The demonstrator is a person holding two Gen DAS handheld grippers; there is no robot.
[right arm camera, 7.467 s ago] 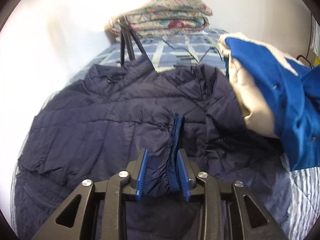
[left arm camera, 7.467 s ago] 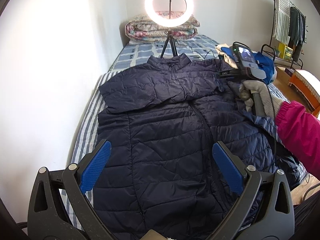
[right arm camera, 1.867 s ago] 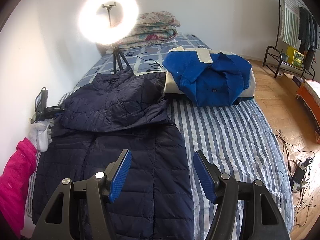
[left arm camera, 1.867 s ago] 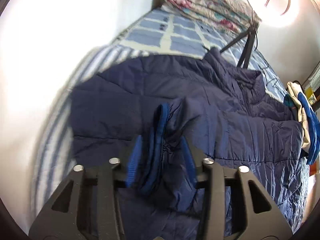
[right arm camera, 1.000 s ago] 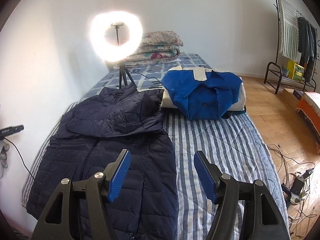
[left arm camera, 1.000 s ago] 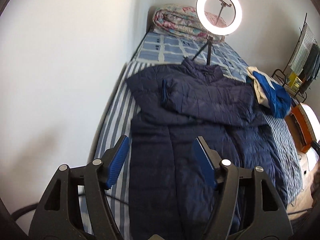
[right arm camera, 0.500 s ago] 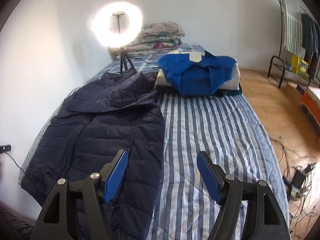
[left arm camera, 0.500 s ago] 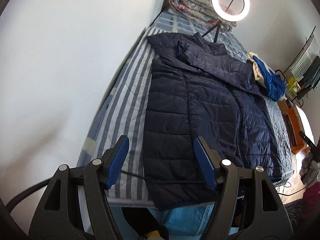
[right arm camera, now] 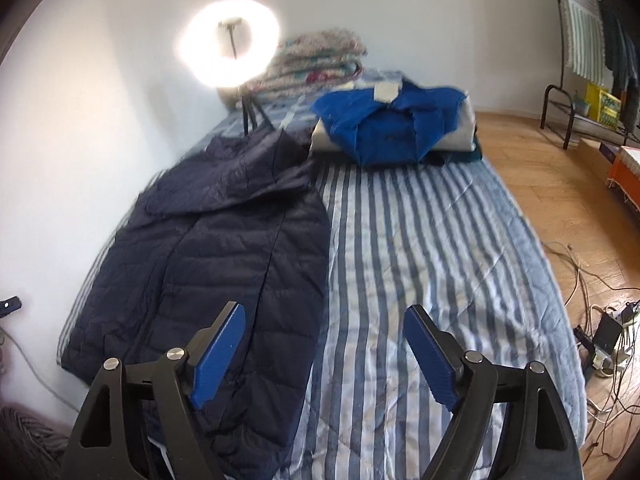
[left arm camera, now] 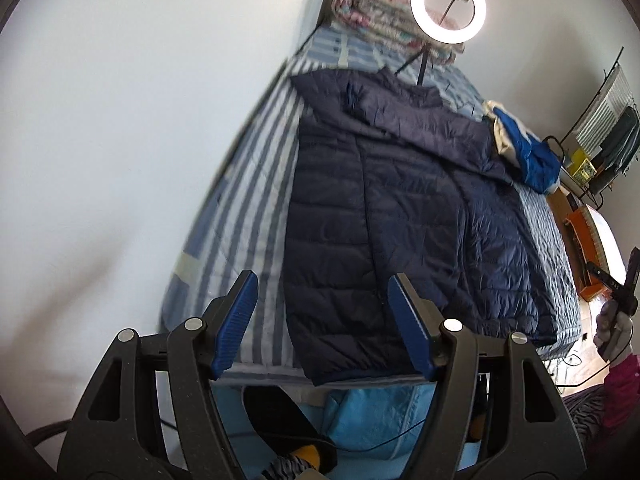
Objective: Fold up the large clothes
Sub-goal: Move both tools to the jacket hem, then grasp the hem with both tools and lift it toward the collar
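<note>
A navy quilted puffer jacket (left arm camera: 392, 216) lies flat on the striped bed, collar toward the ring light, both sleeves folded across its chest. Its hem hangs a little over the bed's near edge. My left gripper (left arm camera: 322, 316) hovers open above the hem's left corner, nothing between its blue pads. In the right wrist view the jacket (right arm camera: 224, 264) fills the bed's left half. My right gripper (right arm camera: 322, 354) is over the jacket's right hem edge and the bare stripes; its jaws are opening and hold nothing. The other hand, white-gloved with a pink sleeve (left arm camera: 614, 330), shows at the right edge.
A folded blue and cream garment (right arm camera: 394, 124) sits at the far right of the bed (right arm camera: 440, 240). A ring light on a tripod (right arm camera: 230, 46) and stacked floral quilts (right arm camera: 316, 60) stand at the head. A white wall runs along the left. Cables and a power strip (right arm camera: 604, 336) lie on the wooden floor.
Both grippers have pulled back toward the foot of the bed and dipped, so the hem now lies just ahead. The right jaws stand wider than before.
</note>
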